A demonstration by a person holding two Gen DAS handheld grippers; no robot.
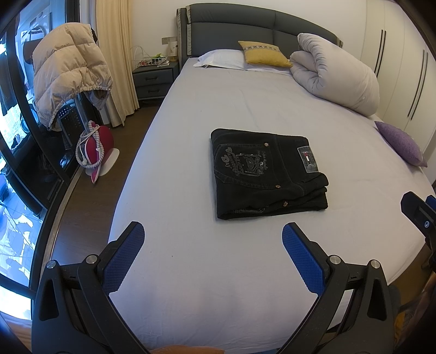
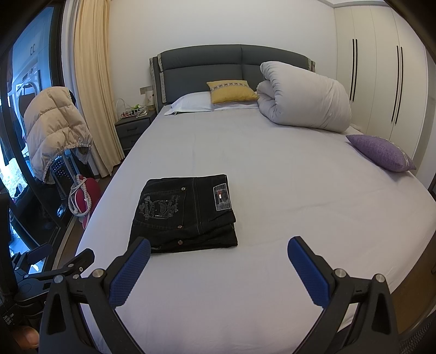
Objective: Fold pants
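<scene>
Centrally on the bed [image 1: 190,272], the black pants [image 1: 268,174] are shown folded into a compact rectangular stack, with a back pocket bearing pale embroidery and a grey waistband patch [image 1: 308,159] turned upward. The left gripper [image 1: 213,231] is held above the near part of the sheet, its blue-padded fingers [image 1: 124,257] spread wide with nothing between them; the pants lie just beyond the fingertips and are not touched. The right gripper [image 2: 218,246] is likewise spread wide and holds nothing, its left fingertip overlapping the near corner of the pants [image 2: 184,215] in that view, though contact cannot be confirmed. Part of the right gripper [image 1: 419,215] is seen at the right edge of the left wrist view. At the head of the bed, a white pillow [image 1: 220,58], a yellow cushion [image 1: 263,53] and a rolled duvet [image 1: 335,73] are set against the grey headboard [image 1: 245,24]. A purple cushion [image 2: 381,152] rests near the right edge of the bed. A beige puffer jacket [image 1: 68,70] is draped beside the curtain [image 1: 114,40].
</scene>
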